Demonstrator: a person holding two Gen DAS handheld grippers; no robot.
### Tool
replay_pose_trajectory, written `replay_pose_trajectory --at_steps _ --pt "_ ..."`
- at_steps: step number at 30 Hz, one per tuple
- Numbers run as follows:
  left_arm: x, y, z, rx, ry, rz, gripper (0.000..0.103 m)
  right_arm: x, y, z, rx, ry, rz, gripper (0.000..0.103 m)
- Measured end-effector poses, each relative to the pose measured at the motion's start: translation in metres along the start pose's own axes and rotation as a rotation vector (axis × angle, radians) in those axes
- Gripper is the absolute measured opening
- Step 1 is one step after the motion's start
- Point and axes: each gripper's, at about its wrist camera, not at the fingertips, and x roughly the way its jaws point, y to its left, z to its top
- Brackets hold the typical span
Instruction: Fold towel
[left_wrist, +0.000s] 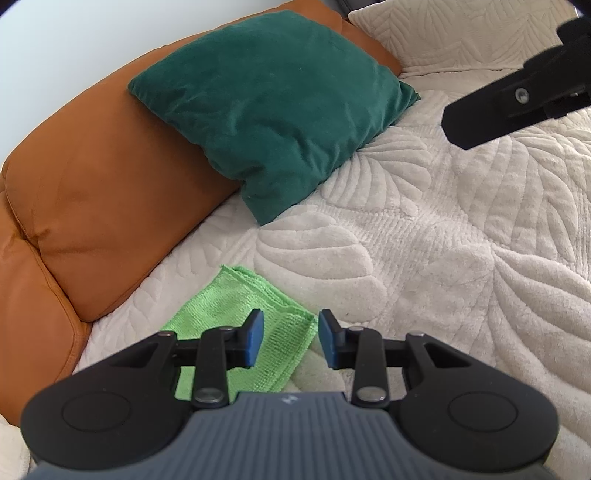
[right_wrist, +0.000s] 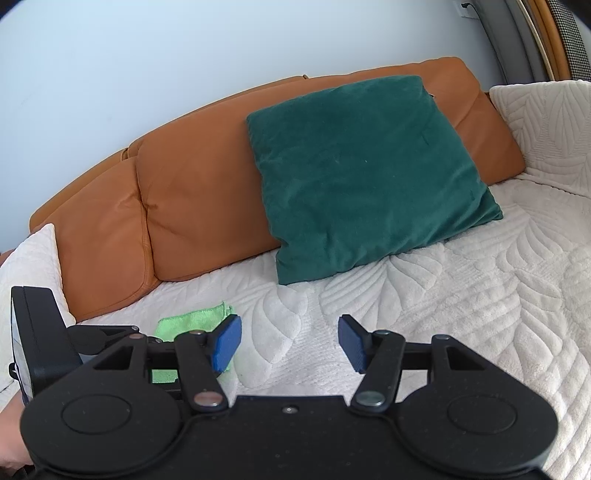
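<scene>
A bright green towel (left_wrist: 236, 314) lies folded into a small rectangle on the white quilted cover, near the orange backrest. It also shows in the right wrist view (right_wrist: 192, 317), partly behind the gripper. My left gripper (left_wrist: 290, 338) is open and empty, raised just above the towel's right edge. My right gripper (right_wrist: 290, 341) is open and empty, over bare cover to the right of the towel; one of its fingers (left_wrist: 491, 110) shows at the upper right of the left wrist view. The left gripper's body (right_wrist: 44, 339) shows at the left of the right wrist view.
A dark green velvet cushion (left_wrist: 273, 107) (right_wrist: 369, 173) leans on the orange leather sofa back (left_wrist: 92, 206) (right_wrist: 192, 199). The white leaf-quilted cover (left_wrist: 443, 258) (right_wrist: 461, 280) spreads over the seat and the right armrest.
</scene>
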Motion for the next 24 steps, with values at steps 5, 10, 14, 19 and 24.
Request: replay_pose_trajectory --at_steps 5,10,14,19,24 --pt "-0.001 0.002 0.000 -0.010 0.000 -0.001 0.038 0.000 -0.001 0.000 0.002 0.001 -0.002 0.059" --pt "-0.012 0.006 -0.002 -0.031 -0.021 0.004 0.038 0.001 -0.001 0.000 -0.002 0.002 -0.005 0.059" --pt "-0.030 0.017 -0.007 -0.083 -0.044 0.027 0.039 0.005 0.000 -0.002 -0.017 0.014 -0.017 0.059" --pt "-0.063 0.046 -0.022 -0.253 -0.067 0.101 0.064 0.017 0.017 -0.010 -0.128 0.065 -0.046 0.059" --pt "-0.111 0.064 -0.042 -0.438 -0.103 0.201 0.102 0.021 0.052 -0.014 -0.228 0.108 -0.033 0.059"
